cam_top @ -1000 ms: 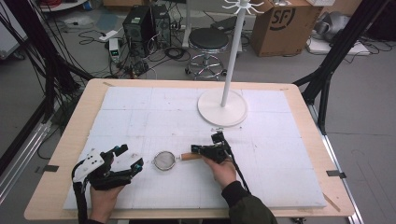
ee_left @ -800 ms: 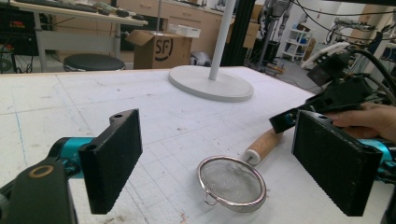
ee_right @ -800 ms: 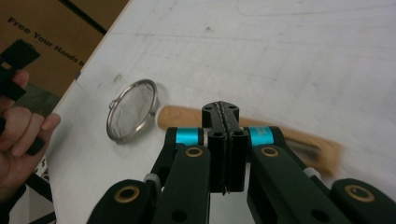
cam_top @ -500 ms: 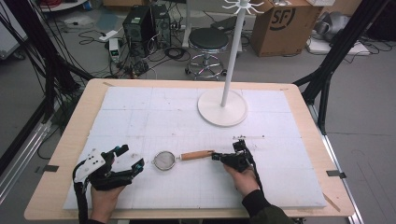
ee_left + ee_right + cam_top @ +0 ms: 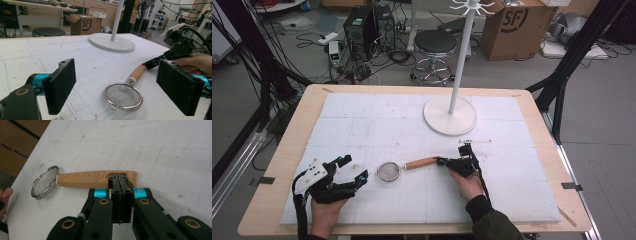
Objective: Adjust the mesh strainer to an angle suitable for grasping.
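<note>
A small metal strainer (image 5: pixel 388 171) with a wooden handle (image 5: pixel 421 162) lies flat on the white foam board, its handle pointing right. My right gripper (image 5: pixel 441 161) is shut with nothing between its jaws, and its tips sit at the far end of the handle (image 5: pixel 85 179). In the right gripper view the closed gripper (image 5: pixel 120 180) overlaps the handle's end beside its hanging hole; the mesh bowl (image 5: pixel 45 185) lies to the left. My left gripper (image 5: pixel 354 169) rests on the board just left of the bowl, open wide. Its own view frames the strainer (image 5: pixel 123 97) between the spread jaws of the left gripper (image 5: pixel 117 72).
A white coat-stand with a round base (image 5: pixel 450 115) and a tall pole stands at the back right of the board. The wooden table rim (image 5: pixel 272 190) borders the foam. A stool (image 5: pixel 434 45) and a cardboard box (image 5: pixel 512 25) are on the floor beyond.
My right hand has slid right along the handle, from near its middle to its far end. The strainer and the left gripper have stayed put.
</note>
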Available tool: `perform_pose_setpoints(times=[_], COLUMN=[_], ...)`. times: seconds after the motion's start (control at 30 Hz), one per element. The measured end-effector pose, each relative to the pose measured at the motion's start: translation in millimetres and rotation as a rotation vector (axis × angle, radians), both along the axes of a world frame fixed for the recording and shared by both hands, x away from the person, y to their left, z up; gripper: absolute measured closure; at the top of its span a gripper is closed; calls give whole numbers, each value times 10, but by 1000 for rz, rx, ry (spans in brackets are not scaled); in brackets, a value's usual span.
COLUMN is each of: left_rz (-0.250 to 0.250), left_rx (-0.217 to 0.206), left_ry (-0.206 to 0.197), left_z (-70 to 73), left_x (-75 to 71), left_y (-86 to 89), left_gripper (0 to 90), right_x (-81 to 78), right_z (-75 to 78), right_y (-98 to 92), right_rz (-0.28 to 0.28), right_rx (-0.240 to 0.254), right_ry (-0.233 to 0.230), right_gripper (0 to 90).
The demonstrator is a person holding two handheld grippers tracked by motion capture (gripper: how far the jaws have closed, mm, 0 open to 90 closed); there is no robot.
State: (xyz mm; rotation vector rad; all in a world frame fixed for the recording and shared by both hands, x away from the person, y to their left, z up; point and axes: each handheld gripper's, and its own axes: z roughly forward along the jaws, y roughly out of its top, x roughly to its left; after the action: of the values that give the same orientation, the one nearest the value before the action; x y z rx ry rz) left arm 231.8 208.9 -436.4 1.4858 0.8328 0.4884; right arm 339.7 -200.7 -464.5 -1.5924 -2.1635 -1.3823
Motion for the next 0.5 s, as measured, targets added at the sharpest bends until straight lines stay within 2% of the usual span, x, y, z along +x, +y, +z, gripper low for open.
perform_pose_setpoints(times=[0.3, 0.43, 0.5], left_rz=[0, -3, -4], left_rx=[5, 3, 8], left_ry=[-1, 1, 0], left_z=[-2, -7, -8], left_x=[15, 24, 27], left_y=[-11, -17, -20], left_gripper=[167, 167, 166], right_x=[218, 279, 314], right_z=[-3, -11, -18], right_y=[92, 109, 103], right_rz=[-40, -48, -57], right_rx=[1, 15, 31], right_ry=[-1, -1, 13], right_gripper=[900, 900, 900])
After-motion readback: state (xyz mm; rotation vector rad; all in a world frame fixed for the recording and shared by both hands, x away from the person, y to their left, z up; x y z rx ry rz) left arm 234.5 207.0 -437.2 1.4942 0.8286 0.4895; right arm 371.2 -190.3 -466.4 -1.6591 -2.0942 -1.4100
